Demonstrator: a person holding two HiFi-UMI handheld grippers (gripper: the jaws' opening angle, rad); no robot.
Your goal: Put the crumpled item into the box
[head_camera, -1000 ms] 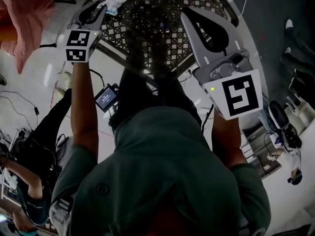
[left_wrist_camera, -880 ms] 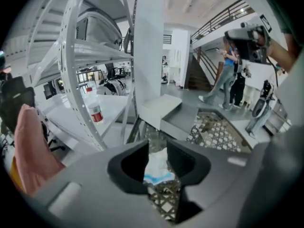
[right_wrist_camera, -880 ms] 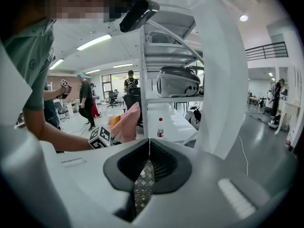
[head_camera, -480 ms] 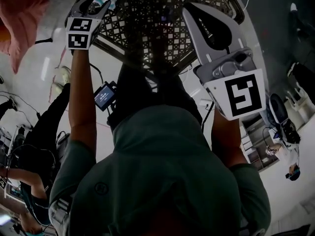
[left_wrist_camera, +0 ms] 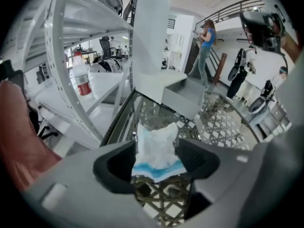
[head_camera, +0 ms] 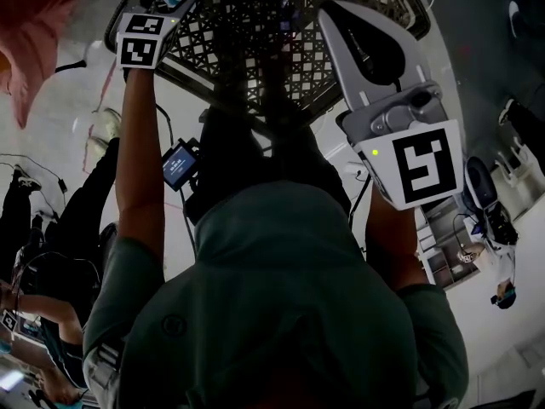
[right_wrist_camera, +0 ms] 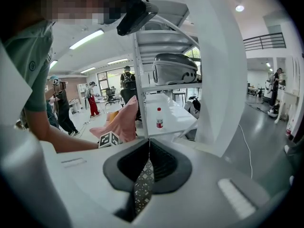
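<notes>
We hold the left gripper (left_wrist_camera: 156, 159) out over the lattice table (left_wrist_camera: 228, 122), and its jaws are opening, standing wide apart; the crumpled item (left_wrist_camera: 157, 144), a white wad with a blue edge along its near side, sits between them. Its left side lies close against the left pad, though we cannot tell whether it touches; a sliver of space shows between its right side and the right pad, so the pads do not squeeze it. The wad hangs above the table's patterned top, and we cannot tell whether it rests on anything.

The box (left_wrist_camera: 187, 96), grey inside with a white flap standing upright at its back, sits on the table beyond the item, farther along the line of the jaws; the item is on our side of the box's near wall, not over its opening. From the head view the item shows at the top left edge, just past the left gripper's marker cube (head_camera: 143, 41).

Our right gripper (right_wrist_camera: 149, 144) is well apart from the item, on the other side of the table; its jaws meet at the tips with nothing between them, and only a thin wedge below the tips lets the lattice show through. A water bottle (left_wrist_camera: 81, 77) stands on a white shelf off to the left.
</notes>
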